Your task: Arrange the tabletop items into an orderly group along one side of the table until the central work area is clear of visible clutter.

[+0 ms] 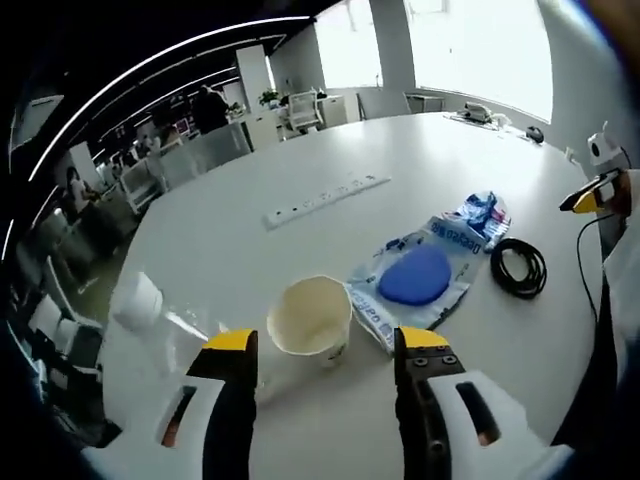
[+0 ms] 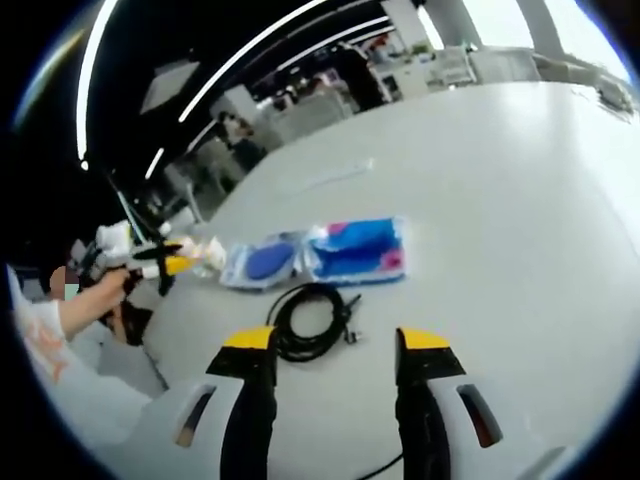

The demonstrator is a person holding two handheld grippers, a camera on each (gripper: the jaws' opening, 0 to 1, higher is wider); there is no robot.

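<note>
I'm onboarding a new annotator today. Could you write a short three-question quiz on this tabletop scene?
1. True or false: the left hand-held gripper is shut on the paper cup.
2. Which item lies nearest ahead of the right hand-held gripper? A) coiled black cable B) white power strip C) paper cup
3. Fill in: the blue round pad rests on a clear plastic ___.

Key: 1 false, its jaws stand open with the cup just ahead of them; 2 A; 3 package.
</note>
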